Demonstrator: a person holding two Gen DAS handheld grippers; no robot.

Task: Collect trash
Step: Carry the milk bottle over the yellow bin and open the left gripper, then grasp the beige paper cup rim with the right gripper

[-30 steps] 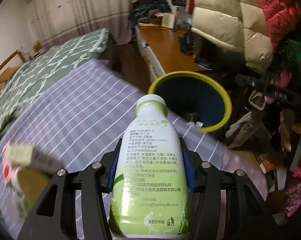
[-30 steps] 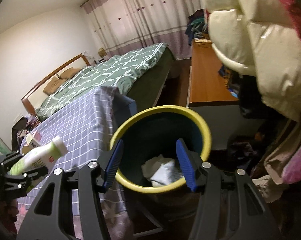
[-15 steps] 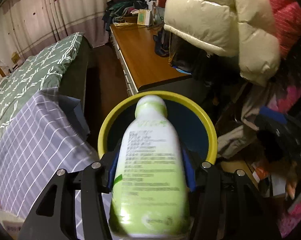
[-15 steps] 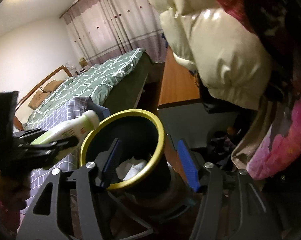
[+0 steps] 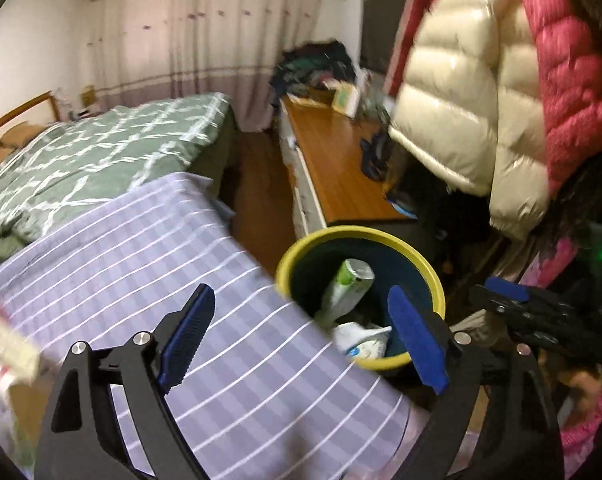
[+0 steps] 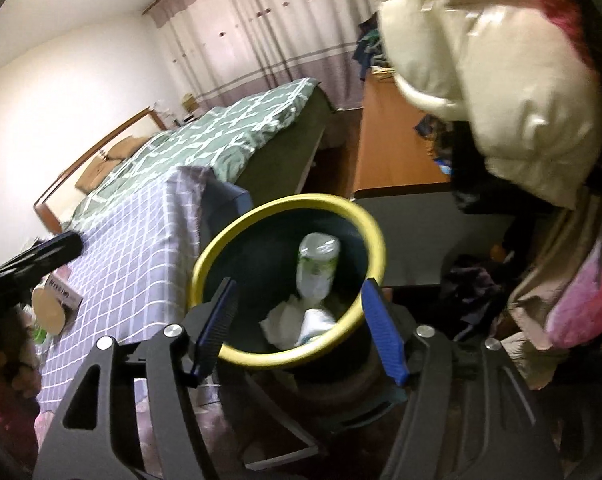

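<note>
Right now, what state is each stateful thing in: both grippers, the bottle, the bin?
Left hand-held gripper: open, holding nothing.
Right hand-held gripper: open, holding nothing.
Green-and-white plastic bottle: inside the bin, leaning, base up.
Yellow-rimmed dark round bin: no lid seen, holding bottle and crumpled white paper.

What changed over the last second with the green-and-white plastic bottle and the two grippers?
The left gripper let go of the green-and-white plastic bottle; it now lies neck-down in the yellow-rimmed dark bin on crumpled white paper, and the gripper is open. The right gripper stayed open and empty.
</note>
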